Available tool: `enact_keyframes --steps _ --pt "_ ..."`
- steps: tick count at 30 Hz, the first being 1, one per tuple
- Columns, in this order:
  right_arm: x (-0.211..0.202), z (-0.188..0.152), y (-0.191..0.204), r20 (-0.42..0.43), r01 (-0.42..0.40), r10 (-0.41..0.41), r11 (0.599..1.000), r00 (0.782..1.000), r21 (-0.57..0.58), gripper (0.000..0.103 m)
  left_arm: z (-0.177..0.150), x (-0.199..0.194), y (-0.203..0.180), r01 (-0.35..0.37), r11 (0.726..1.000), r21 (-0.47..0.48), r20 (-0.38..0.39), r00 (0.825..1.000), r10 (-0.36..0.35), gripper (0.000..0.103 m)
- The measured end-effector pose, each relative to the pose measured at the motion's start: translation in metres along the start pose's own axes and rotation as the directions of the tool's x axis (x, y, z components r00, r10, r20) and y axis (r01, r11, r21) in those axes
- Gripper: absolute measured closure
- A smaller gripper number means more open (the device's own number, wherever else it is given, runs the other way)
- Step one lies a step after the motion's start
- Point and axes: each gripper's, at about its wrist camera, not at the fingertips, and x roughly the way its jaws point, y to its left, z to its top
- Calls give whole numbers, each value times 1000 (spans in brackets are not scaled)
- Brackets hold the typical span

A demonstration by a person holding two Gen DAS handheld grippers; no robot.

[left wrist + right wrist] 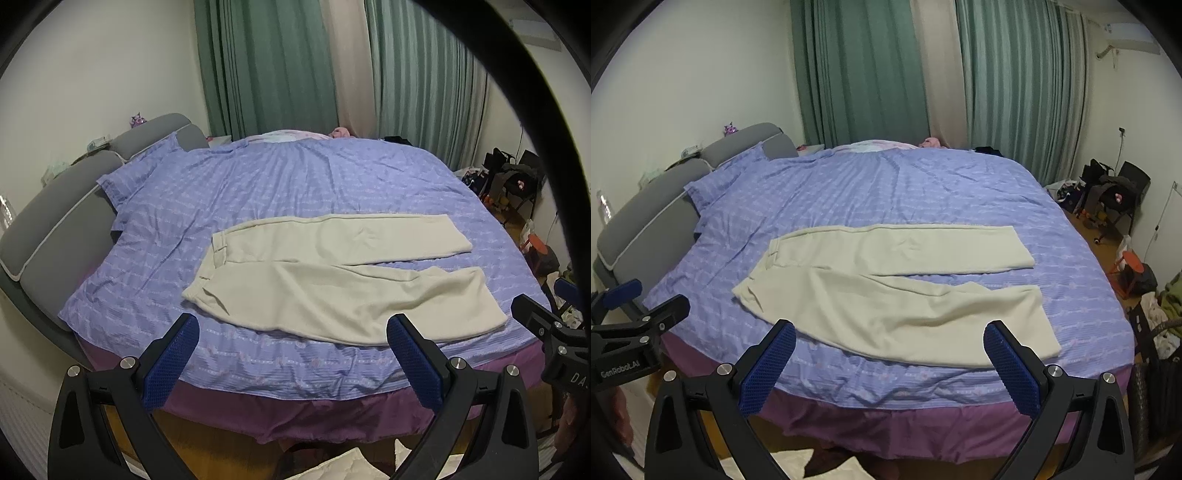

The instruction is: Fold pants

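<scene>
Cream pants (332, 273) (886, 284) lie flat on the lilac bedspread (277, 184) (886, 184), waistband to the left, both legs stretching right and spread slightly apart. My left gripper (291, 334) hovers open above the bed's near edge, short of the near leg, nothing between its blue pads. My right gripper (890, 338) is likewise open and empty over the near edge, just before the near leg. Each gripper shows at the side of the other's view: the right gripper (546, 325) at right, the left gripper (635, 306) at left.
A grey padded headboard (66, 221) runs along the left, with a pillow (136, 173) against it. Green curtains (266, 66) hang behind the bed. Chairs, bags and clutter (1115, 199) crowd the floor at right. A purple bed skirt (905, 424) hangs over wooden floor.
</scene>
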Motion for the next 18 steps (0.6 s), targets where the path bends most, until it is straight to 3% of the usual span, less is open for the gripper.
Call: enact_keyframes --steps 18 --pt "-5 5 -3 30 1 -1 1000 1000 16 0 6 -5 5 -7 1000 16 46 999 6 0"
